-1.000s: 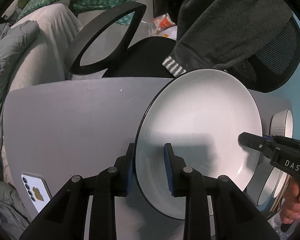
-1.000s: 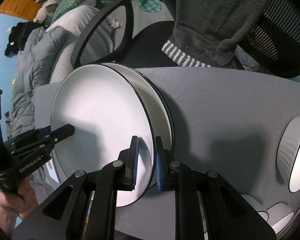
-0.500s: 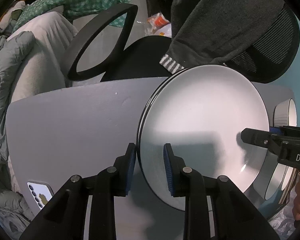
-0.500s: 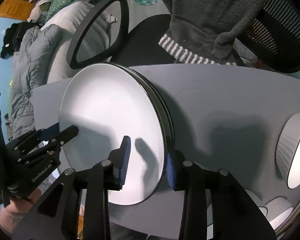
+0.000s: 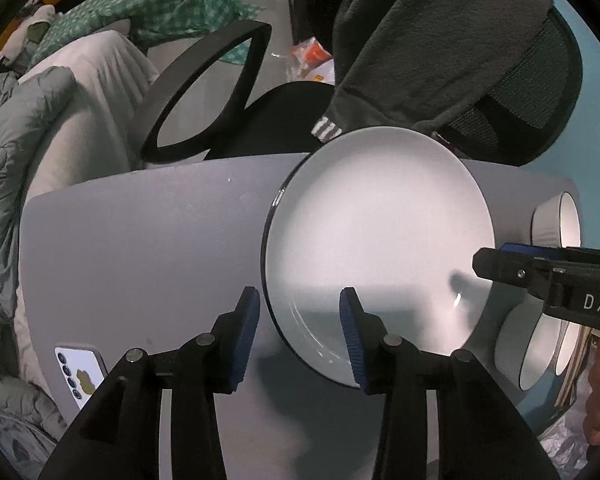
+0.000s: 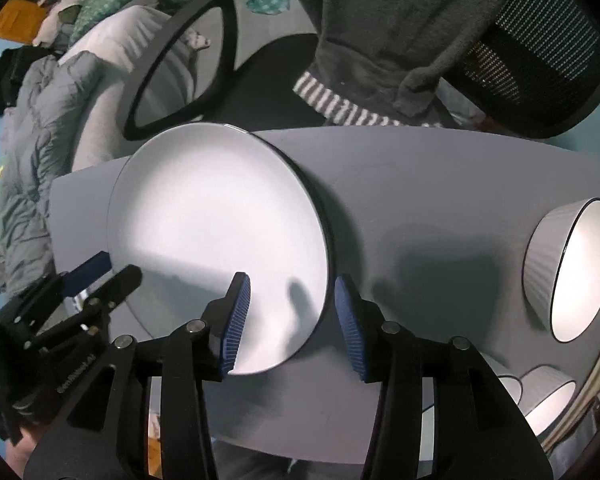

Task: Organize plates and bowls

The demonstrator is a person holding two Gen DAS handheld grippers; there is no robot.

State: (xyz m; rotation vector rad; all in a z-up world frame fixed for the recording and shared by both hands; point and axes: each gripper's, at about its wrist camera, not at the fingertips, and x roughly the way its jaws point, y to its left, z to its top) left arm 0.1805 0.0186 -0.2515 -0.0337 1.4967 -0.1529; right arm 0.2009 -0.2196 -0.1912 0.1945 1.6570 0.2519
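Straddling the near rim of the white plate (image 5: 376, 248), your left hand-held gripper (image 5: 298, 334) has its jaws opening, the blue pads standing clear of the rim on either side and gripping nothing. Your right hand-held gripper (image 6: 290, 320) does the same at the plate's opposite edge, its jaws also opening, the rim between the pads but untouched. The plate lies flat on the grey desk (image 5: 140, 248), with a dark rim showing just under its edge, so it appears to rest on another plate, though you cannot tell how many lie beneath. A ribbed white bowl (image 6: 572, 272) with a dark rim sits well apart at the desk's right side, with more bowls (image 6: 548, 400) near the front corner. A phone (image 5: 80, 372) lies at the desk's left edge. Behind the desk stands a black office chair (image 5: 284, 120) draped with a dark fleece garment (image 5: 428, 40).
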